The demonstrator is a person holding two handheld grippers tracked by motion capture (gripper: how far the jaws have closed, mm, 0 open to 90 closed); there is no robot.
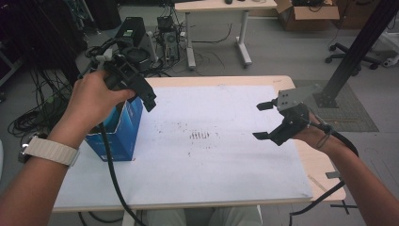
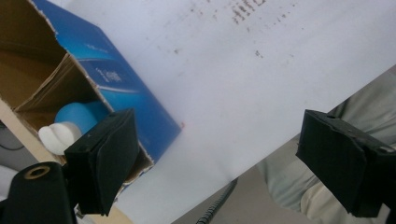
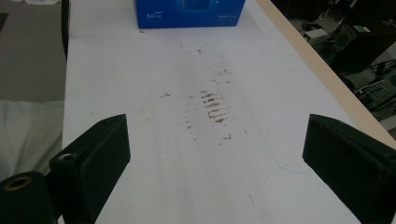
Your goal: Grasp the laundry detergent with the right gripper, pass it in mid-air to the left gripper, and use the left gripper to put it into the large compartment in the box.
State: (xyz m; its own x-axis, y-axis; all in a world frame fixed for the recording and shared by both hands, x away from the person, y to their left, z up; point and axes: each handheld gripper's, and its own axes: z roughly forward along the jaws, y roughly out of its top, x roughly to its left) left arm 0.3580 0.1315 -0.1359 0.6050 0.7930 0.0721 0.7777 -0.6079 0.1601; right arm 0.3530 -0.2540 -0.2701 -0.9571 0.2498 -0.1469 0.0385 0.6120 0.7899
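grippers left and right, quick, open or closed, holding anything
Left gripper: open, jaws wide apart, holding nothing, up by the open top of the blue box.
Right gripper: open, jaws wide apart, holding nothing, above the white tabletop.

grippers — 2 [image 1: 150, 96] [image 1: 266, 120] | blue box — 1 [image 1: 120, 129] | table — 1 [image 1: 226, 188]

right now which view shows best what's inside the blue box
The left gripper view: it looks into the open blue box at a blue and white object. The high view gives its outside, the hand partly covering the top; the right gripper view, one closed face.
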